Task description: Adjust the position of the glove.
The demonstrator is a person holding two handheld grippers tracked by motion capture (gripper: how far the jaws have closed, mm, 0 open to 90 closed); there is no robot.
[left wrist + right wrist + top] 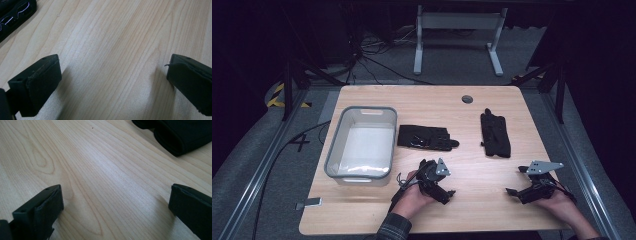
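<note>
- Bin point(360, 143) sits at the counter's point(472, 210) nine o'clock, probably to receive both gloves.
- Left glove point(426, 137) lies flat at center, at twelve o'clock from the left gripper point(435, 186), fingers apart and empty.
- Right glove point(495, 133) lies at eleven o'clock from the right gripper point(524, 187), fingers likewise apart.

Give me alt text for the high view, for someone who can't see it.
Two hands rest on a wooden table, each holding an open gripper, the left gripper and right gripper, with nothing between the fingers. Beyond them lie two black gloves, one beside an empty grey bin, the other farther right.
</note>
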